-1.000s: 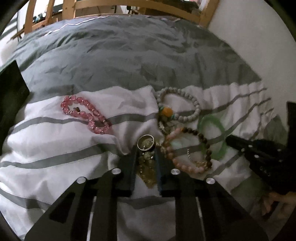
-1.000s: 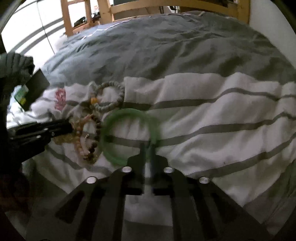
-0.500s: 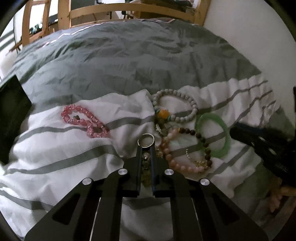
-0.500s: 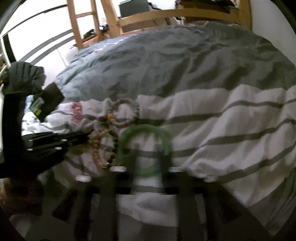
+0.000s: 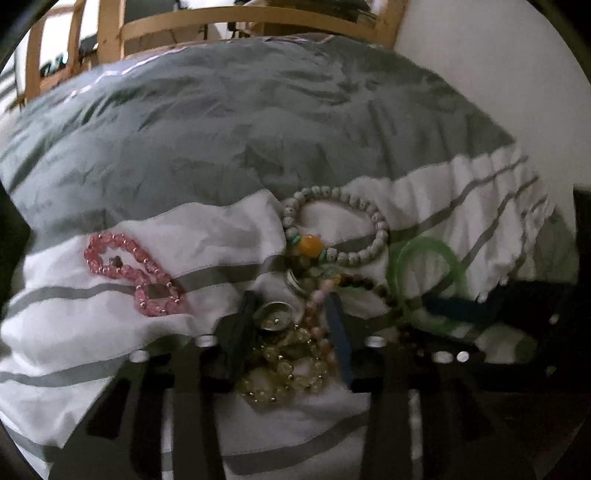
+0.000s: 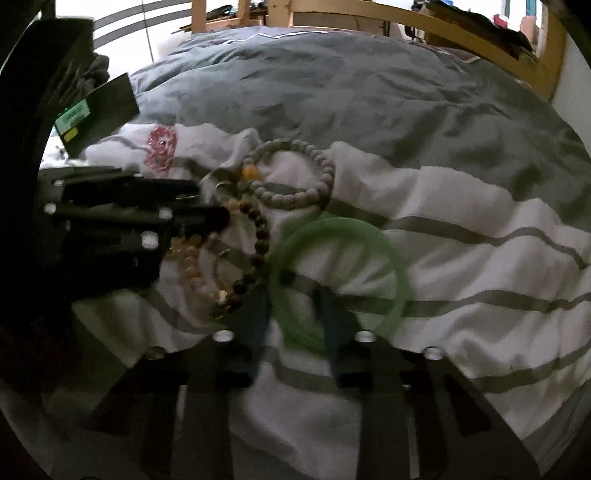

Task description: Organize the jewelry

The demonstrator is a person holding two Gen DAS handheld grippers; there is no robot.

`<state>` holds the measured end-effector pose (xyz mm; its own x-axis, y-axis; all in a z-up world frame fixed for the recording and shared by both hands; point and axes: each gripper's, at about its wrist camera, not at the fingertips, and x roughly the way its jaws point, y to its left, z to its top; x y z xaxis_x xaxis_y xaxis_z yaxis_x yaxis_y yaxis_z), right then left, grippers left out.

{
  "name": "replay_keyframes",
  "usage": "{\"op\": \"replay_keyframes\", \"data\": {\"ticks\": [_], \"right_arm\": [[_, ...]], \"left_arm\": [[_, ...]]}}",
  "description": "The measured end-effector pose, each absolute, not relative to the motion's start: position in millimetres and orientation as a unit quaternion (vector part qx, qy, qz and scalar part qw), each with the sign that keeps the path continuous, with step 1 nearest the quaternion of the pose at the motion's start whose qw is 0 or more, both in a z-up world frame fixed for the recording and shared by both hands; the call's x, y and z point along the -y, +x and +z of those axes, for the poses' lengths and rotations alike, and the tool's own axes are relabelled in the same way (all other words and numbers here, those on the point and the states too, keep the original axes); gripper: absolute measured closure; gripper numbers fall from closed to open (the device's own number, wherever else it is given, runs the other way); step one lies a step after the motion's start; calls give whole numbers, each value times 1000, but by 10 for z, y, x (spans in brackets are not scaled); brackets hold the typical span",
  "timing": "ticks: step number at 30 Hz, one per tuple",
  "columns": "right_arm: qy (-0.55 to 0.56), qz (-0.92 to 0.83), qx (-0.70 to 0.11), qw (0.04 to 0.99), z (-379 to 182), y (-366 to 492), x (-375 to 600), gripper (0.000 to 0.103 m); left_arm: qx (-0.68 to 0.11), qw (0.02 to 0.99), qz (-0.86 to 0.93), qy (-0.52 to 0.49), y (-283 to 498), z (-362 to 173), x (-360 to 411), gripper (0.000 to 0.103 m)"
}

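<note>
On the grey-and-white striped duvet [image 5: 207,236], left wrist view: left gripper [image 5: 291,325] jaws just widened, open astride a silver metal ring [image 5: 275,315] on yellow bead bracelet [image 5: 284,365]; nothing gripped. Step: separating the tangle.

Right wrist view: right gripper [image 6: 295,314] jaws just narrowed, open w/ green jade bangle [image 6: 340,280] rim between, lying flat, no long axis. Next: close, lift clear.

Grey duvet with a white, grey-striped band [image 5: 207,236] across the bed. Glassy pink bead bracelet [image 5: 136,275], speckled off-white bead bracelet [image 5: 369,214] with one amber-orange bead [image 5: 310,245], translucent green bangle [image 6: 384,254], dark brown bead strand [image 6: 258,240], pale yellow bead cluster [image 5: 284,369], pale wooden bed frame [image 5: 236,16].
</note>
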<state>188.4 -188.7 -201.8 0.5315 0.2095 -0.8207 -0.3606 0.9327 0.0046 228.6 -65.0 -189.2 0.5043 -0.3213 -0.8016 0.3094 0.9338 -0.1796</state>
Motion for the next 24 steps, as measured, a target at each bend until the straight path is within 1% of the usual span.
{"op": "replay_keyframes", "data": {"ticks": [1,2,4,9,15,16,21,24], "right_arm": [[-79,166,-456,871,-2012,1883,1892,88],[-74,167,-455,872,-1998,1877,1909,91],[-58,165,-451,875,-1970,1883,1975,93],[6,171,-435,884,-1838,1914,2131,96],[55,176,-410,893,-1715,1881,2246,96],[61,174,-404,896,-1690,1883,2267,102],[103,161,-377,906,-1560,1866,2465,102],[106,162,-384,903,-1564,1888,2493,102]], "left_arm": [[-467,865,-183,-17,2299,-1892,620,85],[-471,862,-184,-31,2313,-1891,581,85],[-473,861,-182,-37,2317,-1892,568,85],[-460,868,-184,-24,2262,-1820,628,85],[-414,891,-188,-14,2161,-1583,656,85],[-407,894,-188,-12,2153,-1551,669,85],[-393,901,-183,-11,2118,-1459,661,85],[-396,901,-175,-15,2145,-1468,643,85]]}}
